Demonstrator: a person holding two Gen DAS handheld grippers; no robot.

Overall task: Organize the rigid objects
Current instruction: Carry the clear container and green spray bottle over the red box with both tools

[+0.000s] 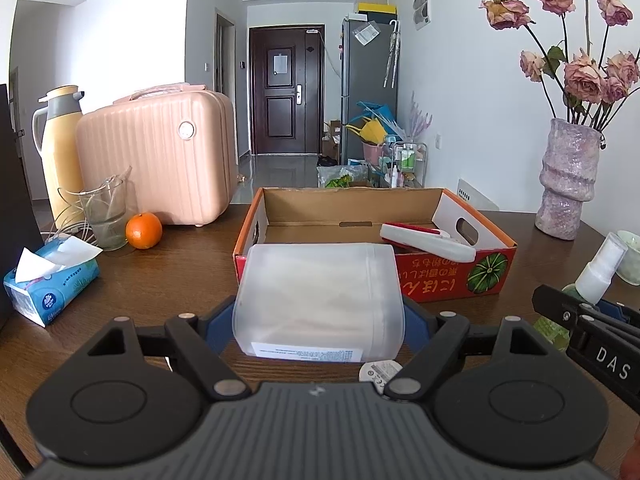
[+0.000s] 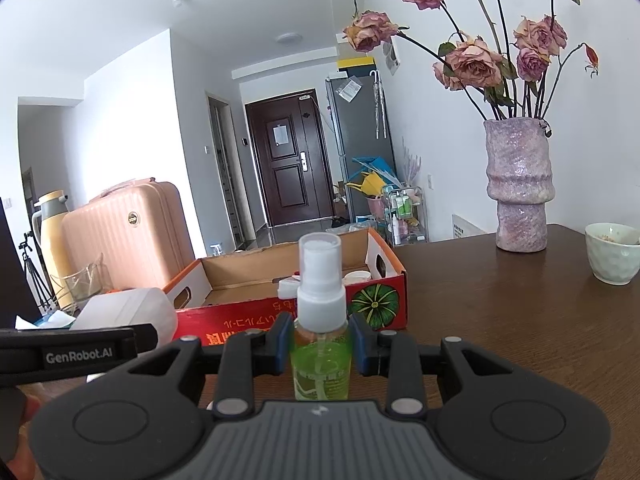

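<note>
Fingers clamp frosted container near cardboard box.

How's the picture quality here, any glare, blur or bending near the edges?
Left wrist view: sharp, daylit; fisheye bows the walls, corners go dark, soft sheen on the wooden table and frosted container. Right wrist view: equally sharp, tilted; the spray bottle is clear, the vase leans with the distortion.

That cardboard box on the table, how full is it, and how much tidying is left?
Done: the cardboard box already holds a white-and-red item and some small white things.
In hand: the left gripper clamps a frosted plastic container, and the right gripper clamps a green spray bottle; both are in front of the box, not yet in it.
Left: perhaps the orange and tissue pack.
</note>
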